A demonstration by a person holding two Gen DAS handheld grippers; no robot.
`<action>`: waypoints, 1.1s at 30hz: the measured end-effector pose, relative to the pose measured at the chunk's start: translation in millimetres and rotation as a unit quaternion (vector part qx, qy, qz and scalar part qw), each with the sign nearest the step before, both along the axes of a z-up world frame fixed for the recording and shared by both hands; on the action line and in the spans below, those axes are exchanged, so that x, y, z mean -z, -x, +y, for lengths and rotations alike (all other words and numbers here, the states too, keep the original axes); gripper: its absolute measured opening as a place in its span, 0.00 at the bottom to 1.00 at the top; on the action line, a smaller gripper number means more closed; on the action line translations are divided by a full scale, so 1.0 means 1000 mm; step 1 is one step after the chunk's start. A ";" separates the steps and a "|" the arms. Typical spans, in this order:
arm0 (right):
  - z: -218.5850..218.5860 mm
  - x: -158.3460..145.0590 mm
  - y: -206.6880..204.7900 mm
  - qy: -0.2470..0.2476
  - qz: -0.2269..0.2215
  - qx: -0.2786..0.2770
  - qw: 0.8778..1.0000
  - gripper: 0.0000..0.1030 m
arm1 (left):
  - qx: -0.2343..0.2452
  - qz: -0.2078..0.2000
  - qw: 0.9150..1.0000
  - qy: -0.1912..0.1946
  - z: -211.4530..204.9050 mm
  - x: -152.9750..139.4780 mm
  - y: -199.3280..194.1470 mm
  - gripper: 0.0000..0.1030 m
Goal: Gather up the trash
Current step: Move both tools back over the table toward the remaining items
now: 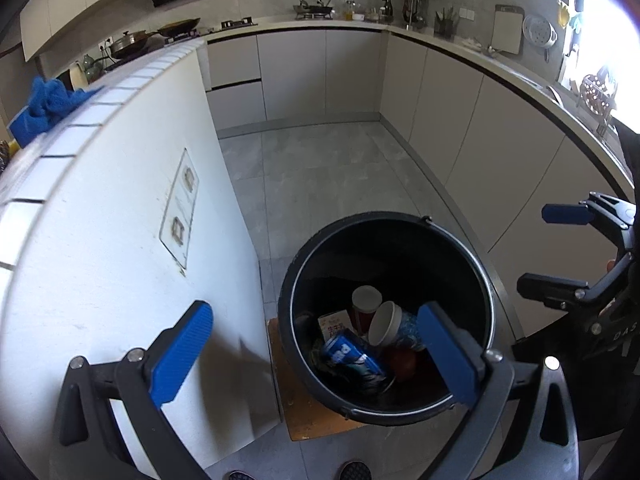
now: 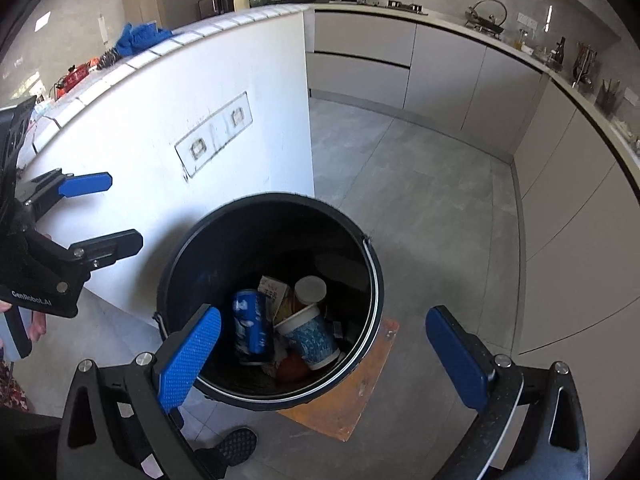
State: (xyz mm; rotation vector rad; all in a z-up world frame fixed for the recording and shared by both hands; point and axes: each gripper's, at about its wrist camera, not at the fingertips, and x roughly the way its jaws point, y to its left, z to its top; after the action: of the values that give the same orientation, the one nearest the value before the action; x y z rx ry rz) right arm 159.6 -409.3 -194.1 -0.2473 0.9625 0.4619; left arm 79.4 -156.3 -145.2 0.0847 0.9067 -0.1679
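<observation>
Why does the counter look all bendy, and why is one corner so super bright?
Left wrist view: the fisheye lens bows the white counter into a curve, and the window at upper right is blown out white by glare. Right wrist view: same bending, no glare, and the bucket stays dark inside.

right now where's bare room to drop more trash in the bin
Free: the far side of the black bin, dark floor past the white-lidded cup. Crowded: the near side, where blue can, patterned paper cup and carton pile together.
</observation>
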 end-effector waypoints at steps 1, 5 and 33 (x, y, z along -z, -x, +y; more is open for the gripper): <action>0.001 -0.005 0.003 0.001 -0.004 0.001 1.000 1.00 | -0.002 -0.004 1.000 0.000 0.001 -0.003 0.000 1.00; 0.004 -0.024 0.011 -0.002 -0.021 0.006 1.000 1.00 | -0.008 -0.021 1.000 -0.002 0.007 -0.022 0.006 1.00; 0.126 -0.143 0.060 -0.048 -0.129 0.008 0.990 1.00 | -0.152 -0.112 0.982 0.013 0.140 -0.104 0.067 1.00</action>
State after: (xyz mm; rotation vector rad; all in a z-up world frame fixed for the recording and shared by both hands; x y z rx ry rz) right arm 99.5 -283.7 -50.7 -0.2071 0.6865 0.4483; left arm 12.7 -16.2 -41.2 -0.0581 0.6819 0.1127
